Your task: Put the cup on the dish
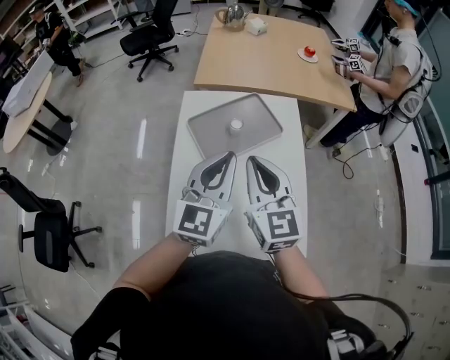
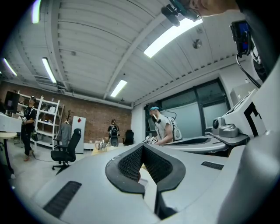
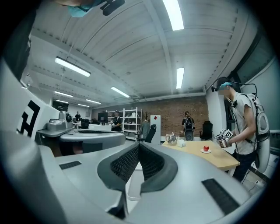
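Note:
A small white cup (image 1: 236, 125) stands upright in the middle of a flat grey rectangular dish (image 1: 261, 116) at the far end of the white table (image 1: 295, 176). My left gripper (image 1: 230, 155) and right gripper (image 1: 250, 160) lie side by side on the near half of the table, tips pointing at the dish and a short way from its near edge. Both are shut with nothing between the jaws. In the left gripper view my left gripper (image 2: 142, 146) shows its ribbed pads meeting at the tip, as does my right gripper (image 3: 139, 144) in the right gripper view.
Beyond the white table stands a wooden table (image 1: 267, 63) with a kettle (image 1: 234, 15), a white box (image 1: 255, 26) and a red apple on a small plate (image 1: 307, 54). A person (image 1: 394, 67) sits at its right end holding grippers. Office chairs (image 1: 149, 39) stand to the left.

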`<state>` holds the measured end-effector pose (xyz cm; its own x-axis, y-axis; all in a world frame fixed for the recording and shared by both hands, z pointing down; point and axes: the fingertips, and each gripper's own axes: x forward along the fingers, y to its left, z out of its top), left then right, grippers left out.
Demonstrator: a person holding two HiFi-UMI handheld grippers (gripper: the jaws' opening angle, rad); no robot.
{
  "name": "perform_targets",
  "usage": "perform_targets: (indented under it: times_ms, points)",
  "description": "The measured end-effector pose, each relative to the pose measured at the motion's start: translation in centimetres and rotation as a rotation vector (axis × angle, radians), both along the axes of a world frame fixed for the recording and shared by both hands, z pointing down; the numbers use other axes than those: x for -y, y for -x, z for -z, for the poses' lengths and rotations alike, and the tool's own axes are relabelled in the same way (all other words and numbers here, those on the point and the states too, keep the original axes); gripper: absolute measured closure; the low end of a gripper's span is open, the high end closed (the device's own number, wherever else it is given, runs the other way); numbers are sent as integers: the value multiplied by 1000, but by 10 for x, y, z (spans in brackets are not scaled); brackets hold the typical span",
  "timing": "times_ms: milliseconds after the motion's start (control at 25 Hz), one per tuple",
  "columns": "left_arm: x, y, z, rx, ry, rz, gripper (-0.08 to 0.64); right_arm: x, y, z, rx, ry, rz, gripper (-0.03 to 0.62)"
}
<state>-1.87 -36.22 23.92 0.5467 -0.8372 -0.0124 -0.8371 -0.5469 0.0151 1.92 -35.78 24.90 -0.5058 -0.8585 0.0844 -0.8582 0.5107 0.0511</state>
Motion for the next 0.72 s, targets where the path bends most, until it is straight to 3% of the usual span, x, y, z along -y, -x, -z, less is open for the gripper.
perform_targets:
  times_ms: [720]
  points:
    - [-3,-1,-7,6,13,-27,562,-3,2,-5,-26,8,-3,580]
